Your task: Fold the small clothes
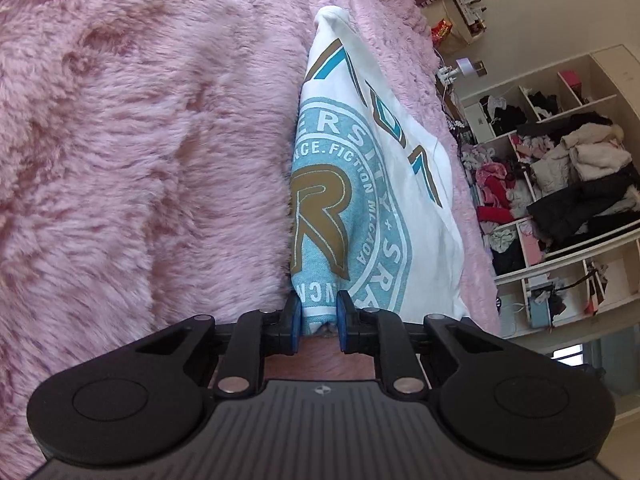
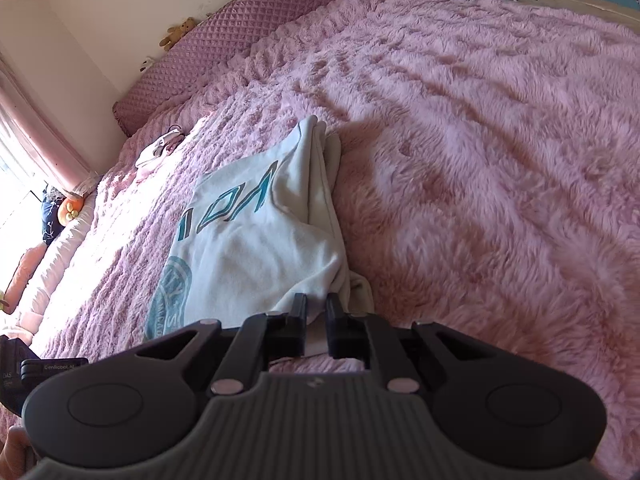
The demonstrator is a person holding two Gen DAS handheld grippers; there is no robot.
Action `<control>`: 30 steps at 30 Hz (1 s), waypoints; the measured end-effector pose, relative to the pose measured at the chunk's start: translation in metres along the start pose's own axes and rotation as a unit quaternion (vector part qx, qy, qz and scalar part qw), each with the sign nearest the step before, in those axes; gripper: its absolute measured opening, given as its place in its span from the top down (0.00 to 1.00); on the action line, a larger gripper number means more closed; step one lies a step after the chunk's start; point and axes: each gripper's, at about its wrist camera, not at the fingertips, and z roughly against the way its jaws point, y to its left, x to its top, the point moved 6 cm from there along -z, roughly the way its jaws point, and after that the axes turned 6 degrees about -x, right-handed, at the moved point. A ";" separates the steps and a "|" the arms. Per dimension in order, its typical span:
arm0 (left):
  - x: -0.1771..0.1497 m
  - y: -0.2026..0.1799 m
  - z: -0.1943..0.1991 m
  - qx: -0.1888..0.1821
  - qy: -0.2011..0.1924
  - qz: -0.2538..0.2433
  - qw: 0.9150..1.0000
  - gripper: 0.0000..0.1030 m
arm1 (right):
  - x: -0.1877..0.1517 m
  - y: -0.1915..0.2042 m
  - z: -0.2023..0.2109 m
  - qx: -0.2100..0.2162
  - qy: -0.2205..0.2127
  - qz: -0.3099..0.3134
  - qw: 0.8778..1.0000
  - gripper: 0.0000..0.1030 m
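Left tongs: black linkage, blue pads, silver pivot pins, ribbed grey body. Right tongs: black fingers, same build.

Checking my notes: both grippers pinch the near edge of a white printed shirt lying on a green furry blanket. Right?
Not quite: the blanket is pink, not green, as the right wrist view shows. The rest holds: the left gripper and right gripper each pinch the near edge of the white printed shirt.

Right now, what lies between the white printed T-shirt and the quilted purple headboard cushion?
In the right wrist view, only fluffy pink blanket lies between the T-shirt and the headboard cushion; a small pale garment sits off to the left.
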 end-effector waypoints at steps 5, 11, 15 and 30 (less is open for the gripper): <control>-0.002 0.002 -0.002 0.000 0.020 0.002 1.000 0.79 | -0.012 -0.017 -0.010 -0.003 0.024 -0.030 0.999 0.95; 0.008 -0.001 0.028 -0.016 0.015 -0.004 1.000 0.66 | 0.014 -0.012 0.006 0.058 0.002 -0.026 0.998 0.54; 0.032 0.005 0.026 -0.048 -0.005 0.021 0.999 0.58 | 0.047 -0.010 -0.012 0.103 0.018 -0.031 0.994 0.46; 0.082 0.041 -0.047 -0.149 0.014 0.126 0.981 0.48 | 0.079 -0.025 -0.112 0.212 0.096 -0.157 0.960 0.32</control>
